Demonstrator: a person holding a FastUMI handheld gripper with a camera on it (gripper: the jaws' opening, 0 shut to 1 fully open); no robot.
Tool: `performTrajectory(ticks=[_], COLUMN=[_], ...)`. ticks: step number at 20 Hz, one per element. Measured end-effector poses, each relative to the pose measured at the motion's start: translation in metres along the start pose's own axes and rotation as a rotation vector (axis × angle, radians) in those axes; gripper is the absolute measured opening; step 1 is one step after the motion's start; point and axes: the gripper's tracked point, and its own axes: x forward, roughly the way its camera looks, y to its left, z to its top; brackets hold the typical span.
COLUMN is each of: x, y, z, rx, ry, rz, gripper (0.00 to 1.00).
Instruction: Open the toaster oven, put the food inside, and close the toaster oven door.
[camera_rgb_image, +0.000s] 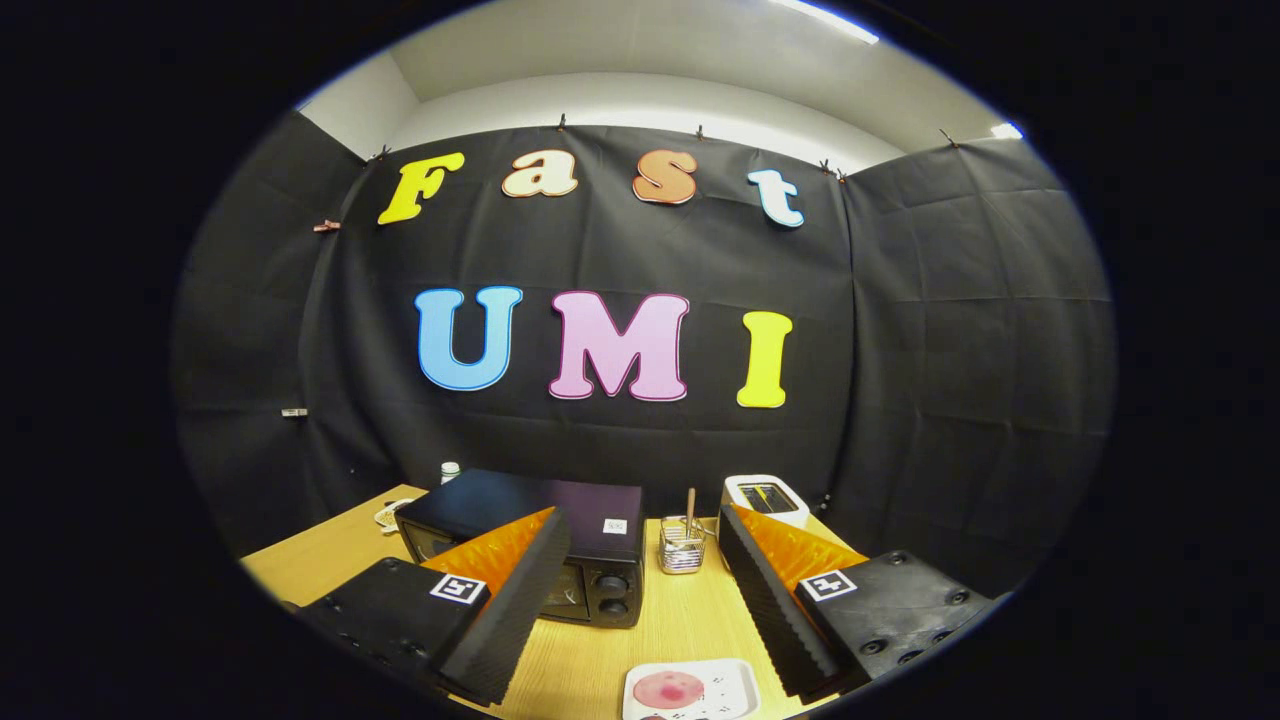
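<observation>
- Holding the jaws (635, 610) spread wide above the wooden counter (690, 620), I am seeing nothing pinched between them and bare counter showing in the gap.
- I am looking at the black toaster oven (560, 545) sitting just beyond the left finger (510, 600), which is covering part of its front; its door is looking closed from here, and two round knobs (612, 594) are showing at the right end of its face.
- I am noticing a small white plate (740, 690) lying close in, between the fingers and nearer the right finger (765, 600), with a round pinkish-red piece of food (668, 688) resting on it.
- A small clear glass holder (682, 545) with a stick (690, 508) standing in it is sitting on the counter just to the right of the oven, ahead of the gap.
- A white toaster (765, 498) is standing behind the tip of the right finger, near the back of the counter.
- A small white bottle (450, 471) is peeking up behind the oven's far left corner, and a pale coiled cord (388, 516) is lying on the counter beside that corner.
</observation>
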Motion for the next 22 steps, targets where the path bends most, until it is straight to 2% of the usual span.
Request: performTrajectory(ticks=[10,22], x=[0.023,0.09], y=[0.048,0.13], z=[-0.039,-0.069], rx=[0.038,0.068], ry=[0.104,0.184], rz=[0.014,0.008], gripper=[0.98,0.98])
